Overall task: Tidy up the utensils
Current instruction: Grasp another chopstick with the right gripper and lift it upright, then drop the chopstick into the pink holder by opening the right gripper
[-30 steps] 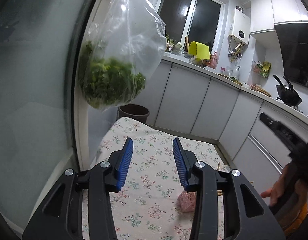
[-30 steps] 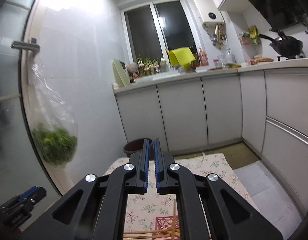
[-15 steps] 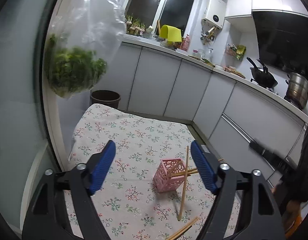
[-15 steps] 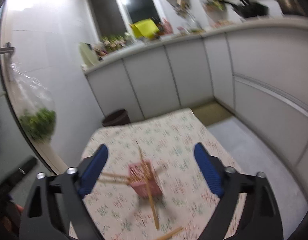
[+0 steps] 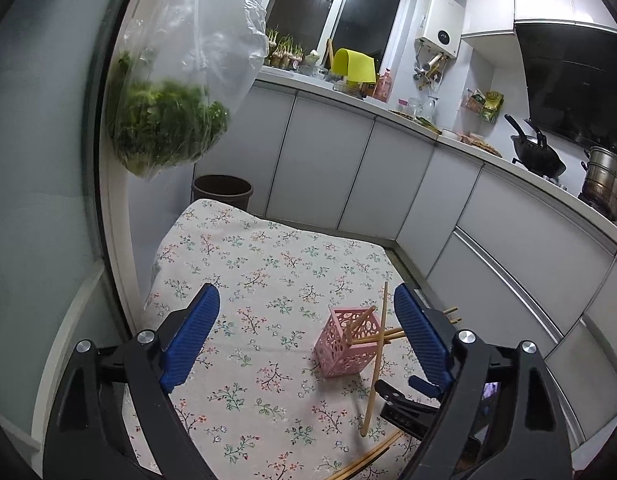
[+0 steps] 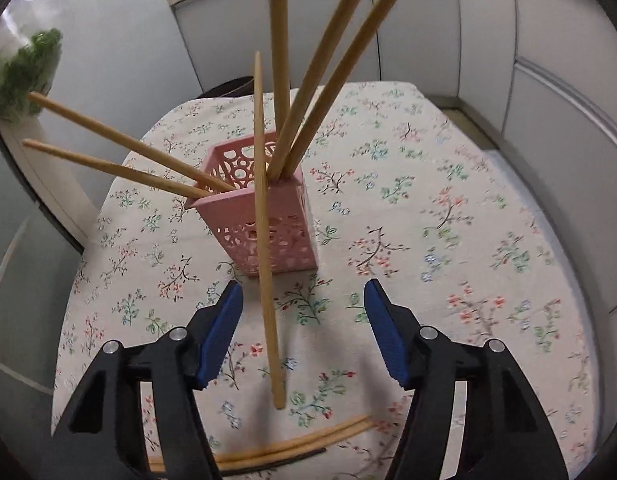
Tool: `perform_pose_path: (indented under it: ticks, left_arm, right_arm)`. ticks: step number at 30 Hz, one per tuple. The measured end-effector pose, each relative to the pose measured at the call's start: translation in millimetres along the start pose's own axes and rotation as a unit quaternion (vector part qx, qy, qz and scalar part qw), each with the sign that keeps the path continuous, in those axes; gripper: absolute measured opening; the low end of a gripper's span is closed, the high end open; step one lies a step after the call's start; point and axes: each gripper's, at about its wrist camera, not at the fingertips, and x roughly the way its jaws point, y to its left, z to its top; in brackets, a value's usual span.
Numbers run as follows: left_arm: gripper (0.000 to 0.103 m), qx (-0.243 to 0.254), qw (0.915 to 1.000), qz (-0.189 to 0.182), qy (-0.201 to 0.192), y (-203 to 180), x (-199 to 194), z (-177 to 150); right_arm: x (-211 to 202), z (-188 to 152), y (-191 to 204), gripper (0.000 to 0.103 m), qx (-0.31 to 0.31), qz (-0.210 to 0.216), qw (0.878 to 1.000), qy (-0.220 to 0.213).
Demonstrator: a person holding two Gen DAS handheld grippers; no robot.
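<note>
A pink perforated holder (image 6: pixel 264 216) stands on the floral tablecloth (image 6: pixel 448 208) with several wooden chopsticks (image 6: pixel 308 80) sticking out of it. One chopstick (image 6: pixel 266 260) leans against its outer front wall, tip on the cloth. Two more chopsticks (image 6: pixel 292 446) lie flat near the front edge. My right gripper (image 6: pixel 304 332) is open and empty, low over the cloth just in front of the holder. My left gripper (image 5: pixel 308 340) is open and empty, higher up, with the holder (image 5: pixel 342 342) to its right of centre.
A clear bag of greens (image 5: pixel 164 136) hangs at the left by a glass door. A brown bin (image 5: pixel 222 190) stands behind the table. White cabinets (image 5: pixel 388 176) and a counter run along the back and right.
Both grippers have opened wide. The right one has dropped down and forward close to the pink holder. The left one has tilted to bring the holder and table into view.
</note>
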Motion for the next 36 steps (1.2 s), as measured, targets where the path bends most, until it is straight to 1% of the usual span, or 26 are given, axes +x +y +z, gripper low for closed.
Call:
perform_pose_path:
  ticks: [2, 4, 6, 7, 8, 9, 10, 12, 14, 16, 19, 23, 26, 28, 31, 34, 36]
  left_arm:
    - [0.085, 0.000, 1.0000, -0.001, -0.002, 1.1, -1.4, 0.0]
    - [0.086, -0.001, 1.0000, -0.001, -0.003, 2.3, -2.6, 0.3]
    - [0.086, -0.004, 1.0000, 0.000, -0.003, 4.9, -2.7, 0.6]
    - [0.086, -0.006, 1.0000, 0.000, -0.003, 6.2, -2.5, 0.7]
    - [0.087, -0.008, 1.0000, -0.001, -0.002, 6.4, -2.9, 0.6]
    - [0.086, -0.009, 1.0000, -0.001, -0.003, 7.0, -3.6, 1.0]
    - [0.086, -0.009, 0.9999, -0.001, -0.005, 7.3, -5.2, 1.6]
    - [0.087, -0.009, 0.9999, 0.000, -0.012, 8.6, -9.3, 3.3]
    - [0.087, -0.013, 0.9997, 0.000, -0.020, 10.4, -14.3, 4.6]
    - [0.087, -0.017, 0.9995, -0.003, -0.026, 11.7, -18.6, 5.4]
    - [0.087, -0.023, 0.9993, -0.008, -0.027, 11.7, -21.1, 6.5]
    - [0.087, -0.023, 0.9990, -0.014, -0.035, 7.4, -26.4, 7.8]
    - [0.087, -0.023, 0.9989, -0.015, -0.038, 5.6, -27.2, 7.2]
    - [0.087, -0.025, 0.9988, -0.017, -0.038, 5.9, -26.7, 7.5]
    - [0.087, -0.026, 0.9989, -0.016, -0.036, 6.6, -25.2, 7.8]
    - [0.087, -0.028, 0.9989, -0.015, -0.035, 9.9, -22.9, 7.5]
    - [0.087, -0.031, 0.9988, -0.015, -0.034, 12.3, -21.3, 7.2]
  right_arm:
    - [4.5, 4.5, 3.0, 0.062, -0.005, -0.002, 1.000, -0.002]
    - [9.9, 4.9, 7.1, 0.058, -0.015, -0.006, 1.000, -0.004]
    - [18.2, 5.4, 13.5, 0.050, -0.020, -0.009, 1.000, 0.005]
    - [23.7, 5.7, 14.8, 0.048, -0.020, -0.009, 1.000, 0.014]
    - [30.2, 4.9, 16.3, 0.037, -0.020, -0.004, 0.999, 0.025]
    - [35.5, 3.3, 18.0, 0.017, -0.022, 0.000, 0.999, 0.035]
    - [40.2, -0.6, 20.6, 0.007, -0.028, 0.000, 0.999, 0.041]
    - [35.0, -7.6, 24.1, 0.007, -0.035, -0.004, 0.999, 0.018]
    - [15.9, -15.8, 26.5, 0.007, -0.038, 0.017, 0.999, -0.012]
    - [-5.2, -20.2, 28.3, 0.007, -0.048, 0.024, 0.998, -0.045]
    - [-46.7, -18.9, 22.6, 0.007, -0.028, 0.049, 0.994, -0.098]
    - [-100.1, -8.1, 24.8, 0.007, -0.034, 0.057, 0.982, -0.177]
    - [-127.7, 18.5, 28.0, 0.007, -0.025, 0.066, 0.969, -0.237]
    - [-134.7, 44.7, 30.7, 0.007, -0.013, 0.069, 0.960, -0.272]
    - [-129.9, 73.9, 34.7, 0.007, 0.001, 0.068, 0.951, -0.301]
    - [-109.9, 88.5, 38.7, 0.007, 0.010, 0.060, 0.949, -0.310]
    - [-93.3, 89.6, 40.3, 0.007, 0.014, 0.051, 0.949, -0.310]
